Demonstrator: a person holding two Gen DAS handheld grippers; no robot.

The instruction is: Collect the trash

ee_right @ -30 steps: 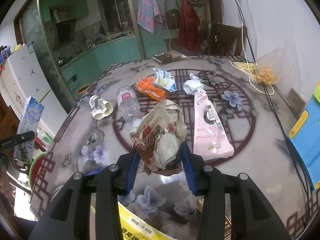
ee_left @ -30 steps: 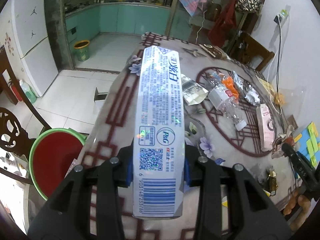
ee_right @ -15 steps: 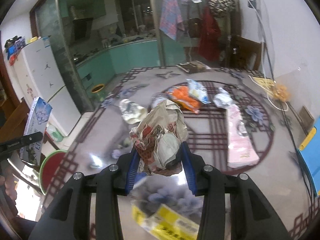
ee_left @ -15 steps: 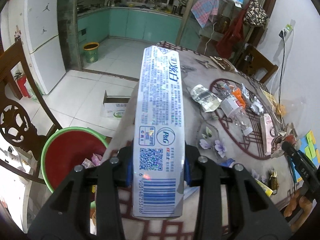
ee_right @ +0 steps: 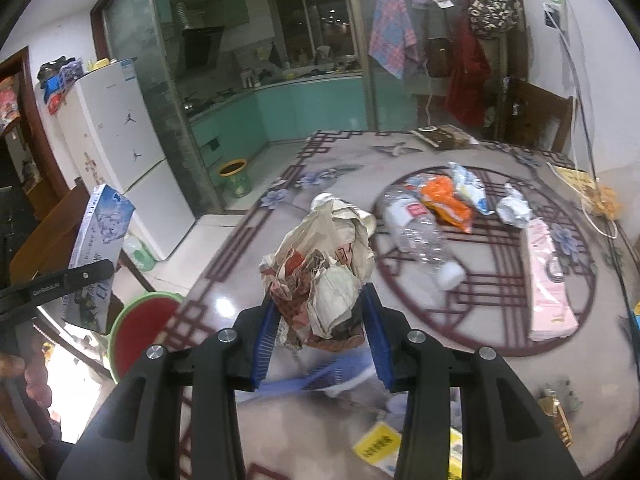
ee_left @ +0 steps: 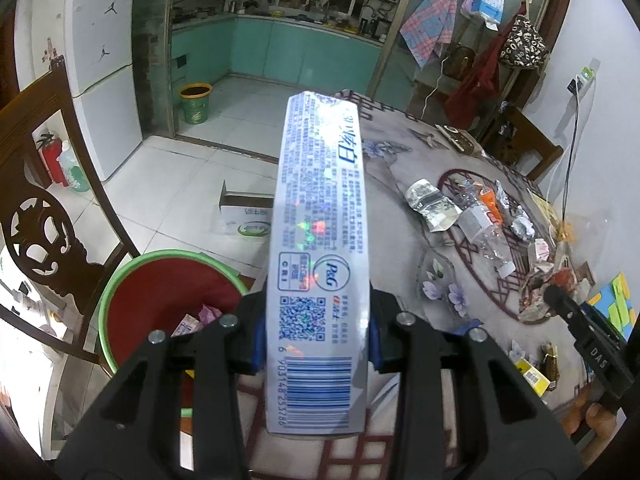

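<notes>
Both grippers have been carried from over the table toward its left edge, and the red bin with the green rim (ee_left: 160, 300) is now seen far more fully below the left gripper (ee_left: 316, 332). A long toothpaste box (ee_left: 316, 248) is clamped between that gripper's narrowly parted jaws, out beyond the table's left edge and near the bin. A crumpled paper bag (ee_right: 324, 276) is gripped in the right gripper (ee_right: 320, 336), above the table's near left part. Some scraps already lie in the bin. Left on the table (ee_right: 260, 264) are a clear plastic bottle (ee_right: 416, 236), an orange wrapper (ee_right: 448, 200), a pink carton (ee_right: 548, 280) and crumpled packets. "P&G" and a barcode can be read on the box; "DAS" is printed on the right gripper's finger.
</notes>
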